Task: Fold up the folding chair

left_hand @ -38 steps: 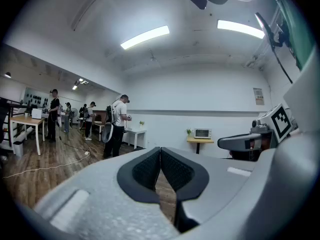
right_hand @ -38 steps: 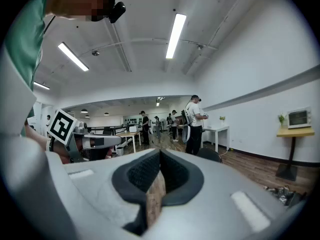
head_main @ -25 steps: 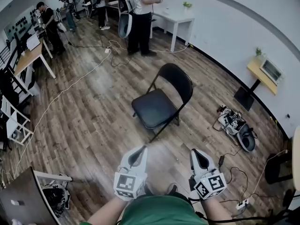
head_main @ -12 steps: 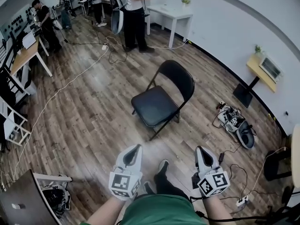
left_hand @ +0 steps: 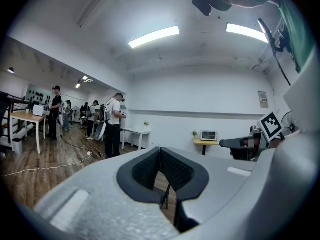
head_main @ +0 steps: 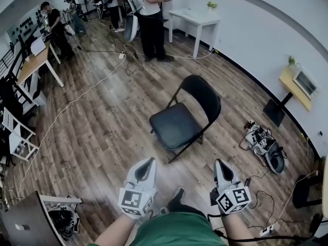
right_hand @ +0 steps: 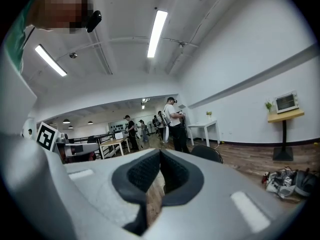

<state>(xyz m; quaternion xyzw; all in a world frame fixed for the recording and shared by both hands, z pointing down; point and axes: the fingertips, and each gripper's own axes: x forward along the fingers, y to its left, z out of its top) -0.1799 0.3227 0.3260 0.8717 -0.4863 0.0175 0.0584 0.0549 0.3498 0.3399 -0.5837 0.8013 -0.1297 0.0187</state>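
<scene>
Both grippers are empty. The left gripper point(head_main: 149, 162) and right gripper point(head_main: 219, 163) have their jaws pressed fully together with nothing between them, and both are held out roughly level in front of the person.

The folding chair point(head_main: 179, 124) stands ahead on the wood floor point(head_main: 102, 132), roughly centred between the two jaw lines and well apart from both, with no contact.

It sits on a diagonal, with the seat front edge at near-left and the backrest point(head_main: 204, 94) at far-right. My read is that the left gripper is nearer the seat front and the right gripper is nearer the backrest.

The chair is fully open. It is black, with a flat padded seat, a rounded back and thin tube legs crossed underneath.

The jaws must open before any grab. The likely split is seat front lifted while the back is steadied.

Farther off, there's a cable tangle point(head_main: 261, 140) on the floor at right, and people point(head_main: 151, 19) stand beyond.
</scene>
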